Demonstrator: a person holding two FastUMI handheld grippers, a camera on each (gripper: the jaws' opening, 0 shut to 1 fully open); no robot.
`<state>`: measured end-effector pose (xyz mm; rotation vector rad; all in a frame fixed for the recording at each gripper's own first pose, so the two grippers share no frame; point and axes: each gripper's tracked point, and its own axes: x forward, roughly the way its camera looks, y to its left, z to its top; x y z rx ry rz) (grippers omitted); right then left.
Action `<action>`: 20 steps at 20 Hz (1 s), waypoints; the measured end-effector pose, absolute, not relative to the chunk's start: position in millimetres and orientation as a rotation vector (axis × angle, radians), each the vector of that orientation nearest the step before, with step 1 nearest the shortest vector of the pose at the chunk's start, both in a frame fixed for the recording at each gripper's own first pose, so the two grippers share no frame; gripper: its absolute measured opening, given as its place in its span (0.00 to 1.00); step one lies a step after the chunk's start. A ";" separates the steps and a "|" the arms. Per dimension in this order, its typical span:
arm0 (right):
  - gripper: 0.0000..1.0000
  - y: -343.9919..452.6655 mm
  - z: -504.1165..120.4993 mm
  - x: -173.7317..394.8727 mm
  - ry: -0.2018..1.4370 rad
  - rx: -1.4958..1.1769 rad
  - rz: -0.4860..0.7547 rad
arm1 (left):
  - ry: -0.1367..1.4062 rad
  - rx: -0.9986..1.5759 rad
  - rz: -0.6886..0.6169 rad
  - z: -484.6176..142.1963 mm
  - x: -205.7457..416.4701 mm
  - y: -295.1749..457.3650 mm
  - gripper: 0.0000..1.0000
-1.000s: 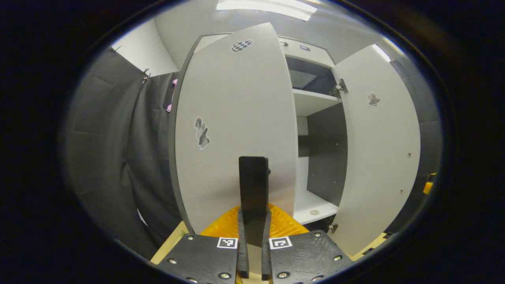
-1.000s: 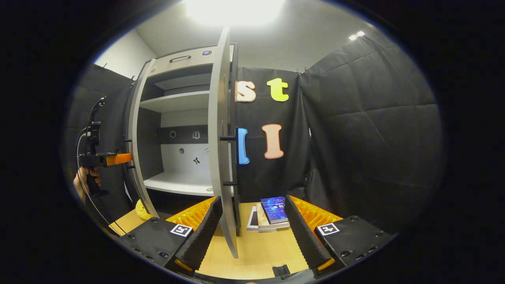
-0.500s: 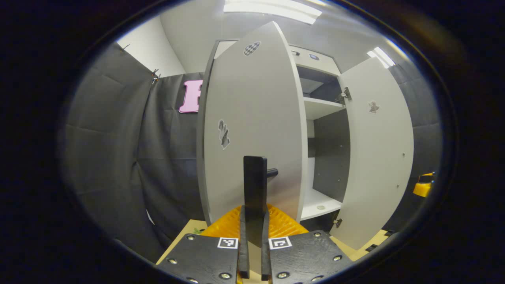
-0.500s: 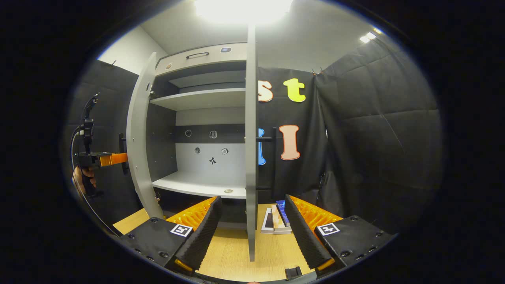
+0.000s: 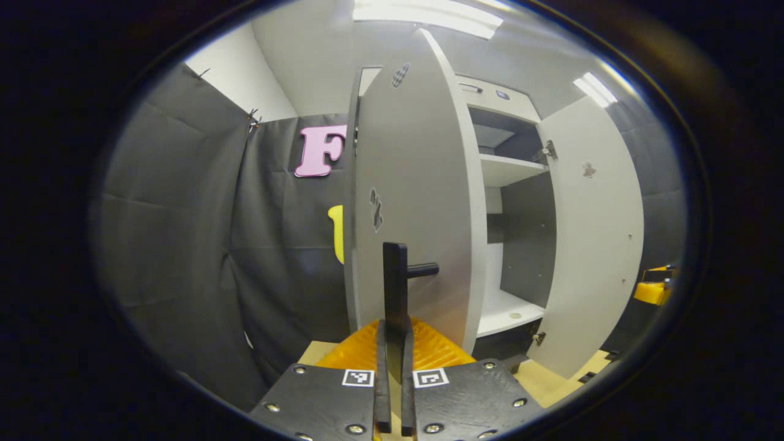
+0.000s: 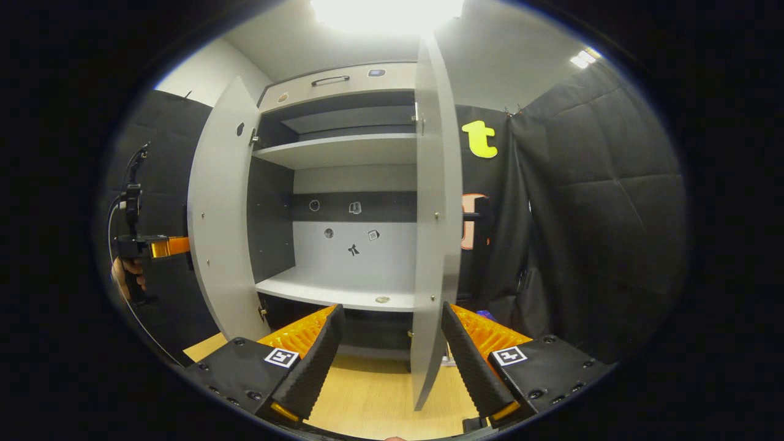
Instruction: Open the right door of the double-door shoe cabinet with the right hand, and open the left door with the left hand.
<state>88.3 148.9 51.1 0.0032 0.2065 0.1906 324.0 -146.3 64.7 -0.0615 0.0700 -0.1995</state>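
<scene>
The shoe cabinet [image 6: 343, 184] stands with both doors swung out, 2 shelves and a pale back panel exposed. In the right gripper view the right door [image 6: 432, 233] is nearly edge-on and the left door [image 6: 217, 226] angles outward; the small stickers on the back panel are too small to read. A small round object [image 6: 382, 299] lies near the front edge of the lower shelf; what it is cannot be told. In the left gripper view the left gripper [image 5: 392, 343] has its fingers closed on the left door's dark handle [image 5: 397, 288], whose lower end is hidden between them. The right gripper [image 6: 387, 343] has its fingers spread wide, holding nothing, the right door's lower edge between them. A hand [image 6: 125, 275] grips the other tool beside the left door.
</scene>
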 end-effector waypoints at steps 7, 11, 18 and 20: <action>0.97 171.2 53.7 96.8 0.204 0.001 0.203 | 0.088 -0.063 -0.126 62.4 324.5 -126.0 0.08; 0.96 166.3 59.3 102.9 0.186 0.008 0.156 | 0.095 -0.104 -0.120 58.6 326.4 -126.1 0.08; 1.00 164.7 63.7 94.5 0.170 0.045 0.106 | 0.070 -0.129 -0.136 59.6 301.7 -128.3 0.04; 1.00 161.0 65.2 87.8 0.166 0.042 0.113 | 0.059 -0.142 -0.120 62.4 280.2 -124.3 0.04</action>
